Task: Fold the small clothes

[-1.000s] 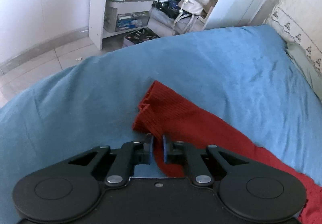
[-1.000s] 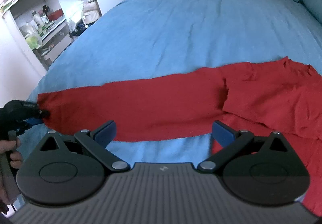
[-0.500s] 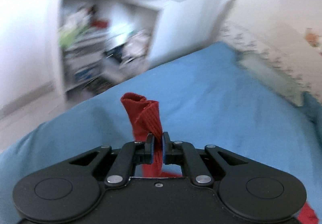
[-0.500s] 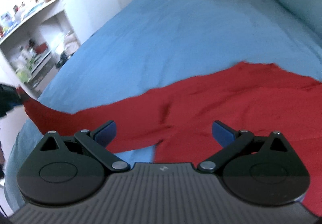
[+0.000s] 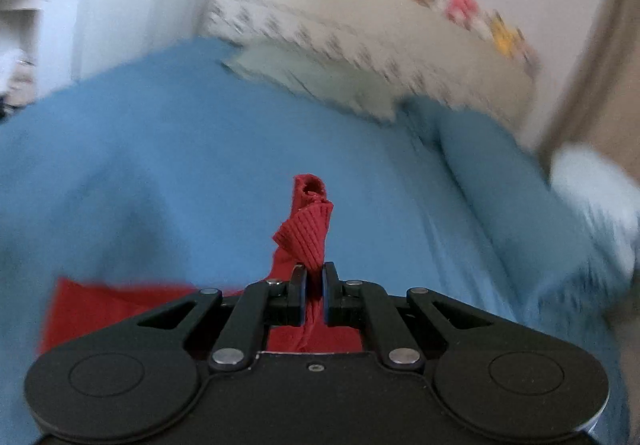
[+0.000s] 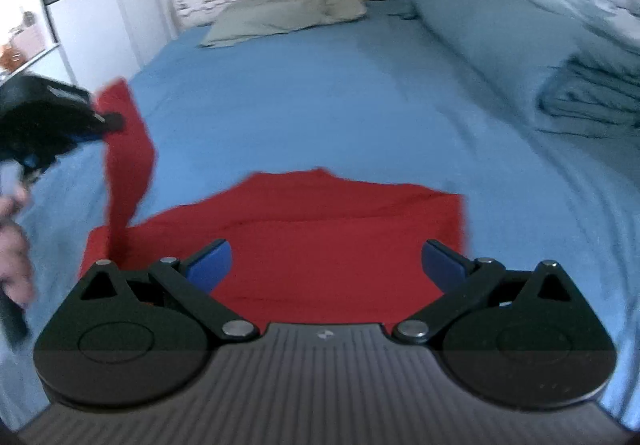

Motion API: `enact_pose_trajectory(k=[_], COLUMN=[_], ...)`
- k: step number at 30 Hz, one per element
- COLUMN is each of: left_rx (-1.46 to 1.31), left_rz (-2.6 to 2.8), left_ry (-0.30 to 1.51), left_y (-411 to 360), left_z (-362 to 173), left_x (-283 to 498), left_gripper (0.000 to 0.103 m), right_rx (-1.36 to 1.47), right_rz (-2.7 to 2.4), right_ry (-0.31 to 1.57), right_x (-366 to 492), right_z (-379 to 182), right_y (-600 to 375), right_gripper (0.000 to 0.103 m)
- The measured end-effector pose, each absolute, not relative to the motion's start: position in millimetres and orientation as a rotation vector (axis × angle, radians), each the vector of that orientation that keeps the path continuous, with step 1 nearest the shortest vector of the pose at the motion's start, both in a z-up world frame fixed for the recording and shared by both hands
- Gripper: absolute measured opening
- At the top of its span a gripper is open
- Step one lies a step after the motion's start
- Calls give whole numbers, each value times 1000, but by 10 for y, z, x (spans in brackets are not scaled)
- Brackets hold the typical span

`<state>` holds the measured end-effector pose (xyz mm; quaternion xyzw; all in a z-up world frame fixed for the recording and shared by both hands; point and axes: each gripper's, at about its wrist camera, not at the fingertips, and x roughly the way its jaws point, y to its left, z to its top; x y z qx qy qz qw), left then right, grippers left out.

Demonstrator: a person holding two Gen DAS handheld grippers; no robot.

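Red top (image 6: 340, 237) on blue bed (image 6: 320, 97), bedrm.

Headboard (image 5: 360, 25) blurred; hand (image 6: 12, 245) cut off.

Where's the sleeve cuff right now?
Pinched in the left gripper, the sleeve cuff is lifted above the blue bedsheet, left of the red garment's body.

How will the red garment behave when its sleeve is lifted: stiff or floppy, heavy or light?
Probably floppy: the sleeve hangs limp from the left gripper and creases. Likely light, since a pinch at the ribbed cuff carries it. The red garment body may drag and wrinkle on the blue bedsheet.
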<state>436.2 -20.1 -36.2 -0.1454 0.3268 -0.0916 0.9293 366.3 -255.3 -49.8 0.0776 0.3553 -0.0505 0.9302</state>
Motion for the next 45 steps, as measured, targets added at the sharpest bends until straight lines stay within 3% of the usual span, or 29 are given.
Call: enact_pose_trajectory(k=[7,13,14,16,17,18,28,32,38,45], left_rx=[-142,-96,-98,-124,-140,-150,-82,-62,-72,-86], left_rz=[-234,-234,-235,-241,-244,-241,-165,-128,-106,-84], left_ry=[883,919,917,909,898,880,859,893,908,918], left_y=[-1001,-1135,-1127,-1052,-1034,-976,-131,167,431,717], left_z=[-1399,-1541,-1511,-1411,-1357,-1275,-863,-981,-1016,-1012], left_x=[4365,4400,4412,4404,4377,4372,4339,4311,4308,4292], left_gripper=[7,8,13,42,63,72,84,84,84,84], right_rx=[197,242,251,266,271,274,387,510,663,626], right_rz=[-134,-127,-122,-104,-94,-80,28,-10,-120,-204], right_ry=[802,837,841,848,851,853,874,903,913,921], right_x=[3489,3452,3465,3483,3491,3515,4021,4275,4454,4606], right_z=[-884,-1118,-1129,-1138,-1152,-1166,-1402,-1607,-1865,-1900], right_y=[-3358,-3543,-3550,-3526,-3507,-3486,-3081,-2935,-2834,-2746], right_gripper=[103,103,103,103,103,103,102,83,63,30])
